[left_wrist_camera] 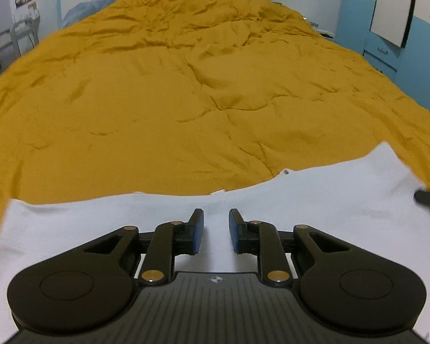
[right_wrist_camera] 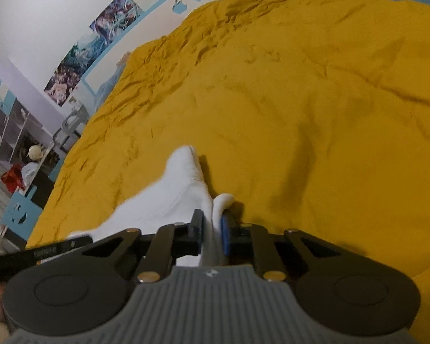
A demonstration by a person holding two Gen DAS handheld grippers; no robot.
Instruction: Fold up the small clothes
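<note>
Left wrist view: white garment (left_wrist_camera: 315,200) spread flat along the near edge of the bed, over the mustard duvet (left_wrist_camera: 186,86), far hem running from low at the left to higher at the right. Left claw (left_wrist_camera: 216,230) spread, blue pads apart, nothing between them, poised above the cloth's middle; contact with the fabric not clear from here. Dark tip of the other tool (left_wrist_camera: 428,197) just entering at the far right edge of the garment.

Right wrist view: right claw (right_wrist_camera: 212,230) pinching a bunched fold of the white garment (right_wrist_camera: 169,200), cloth squeezed between the black finger and the blue pad, a small loop bulging out just beyond the tips. Pointed corner of the cloth standing up past the grip, the rest trailing down and left onto the duvet (right_wrist_camera: 301,86).

Likely step: carrying the right side across toward the middle for a first fold. Best done with the pinch kept firm and low, drawn over in a flat arc to avoid dragging the whole piece across the soft duvet. Worth bringing the left claw down to pin the middle or the intended crease line, then matching edge to edge before release. Slippery risk: thin bunched cloth sliding out of the pinch.

Only the left view gives the garment's full extent and flatness; only the right view shows the grip itself and the lifted corner, plus the shelving (right_wrist_camera: 20,120) beside the bed.
</note>
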